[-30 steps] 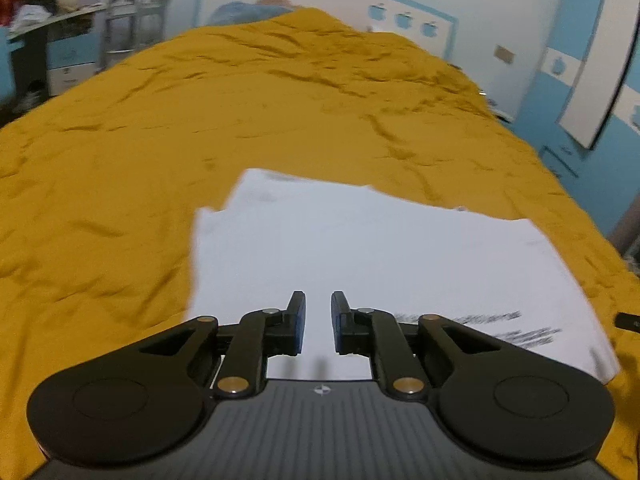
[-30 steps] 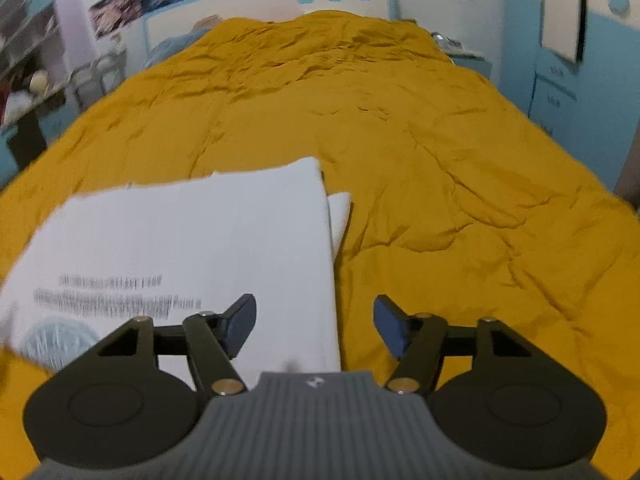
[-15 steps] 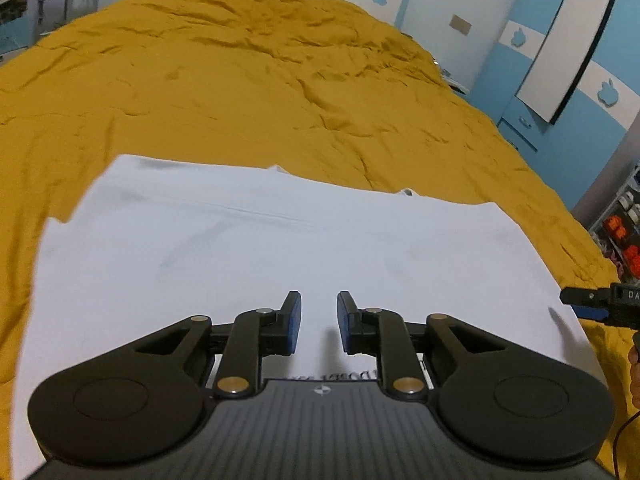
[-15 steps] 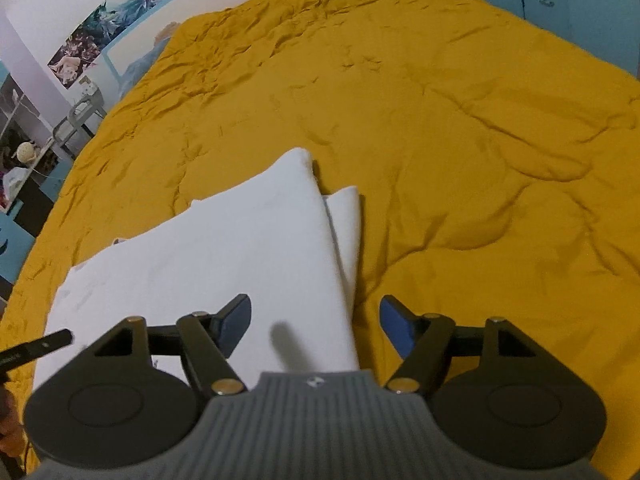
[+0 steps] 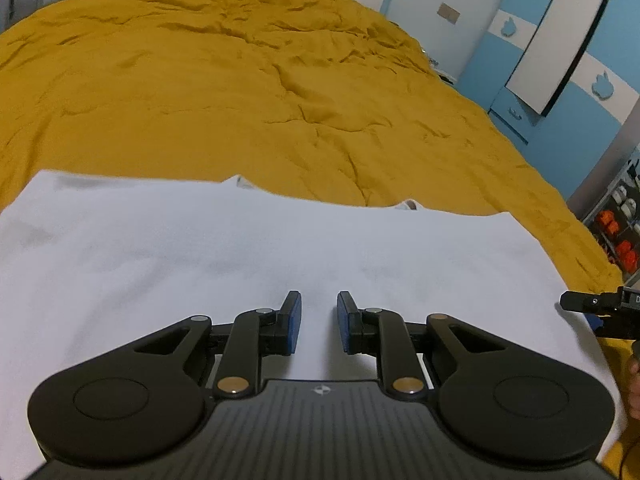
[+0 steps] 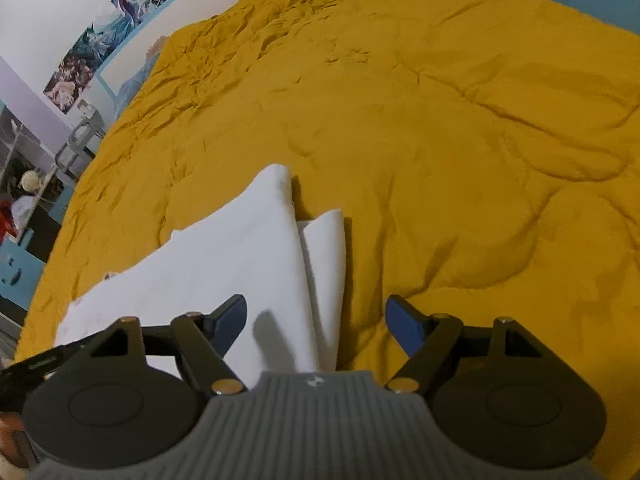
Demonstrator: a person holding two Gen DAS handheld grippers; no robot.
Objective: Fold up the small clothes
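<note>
A white folded garment (image 5: 280, 240) lies flat on the mustard-yellow bedcover (image 5: 240, 100). My left gripper (image 5: 319, 298) hovers over its near middle, tilted down. Its blue pads stand a narrow gap apart with nothing between them. In the right wrist view the same garment (image 6: 240, 248) shows its right edge, with a small flap (image 6: 326, 248) sticking out beside it. My right gripper (image 6: 316, 302) straddles that edge from above. Its jaws stand wide and are closing a little, the pads not pressing on the cloth. The right gripper's fingertip (image 5: 592, 304) shows at the garment's right side.
The rumpled bedcover (image 6: 440, 160) stretches far ahead and to the right. A blue and white wardrobe (image 5: 560, 80) stands right of the bed. Shelves with clutter (image 6: 24, 200) and wall posters (image 6: 120, 28) are on the left. A hand (image 5: 634, 384) shows at the right edge.
Both grippers have come down and closer to the garment. The printed lettering has slipped out of sight beneath them. The right view has rolled, and its gripper now sits over the garment's right edge.
</note>
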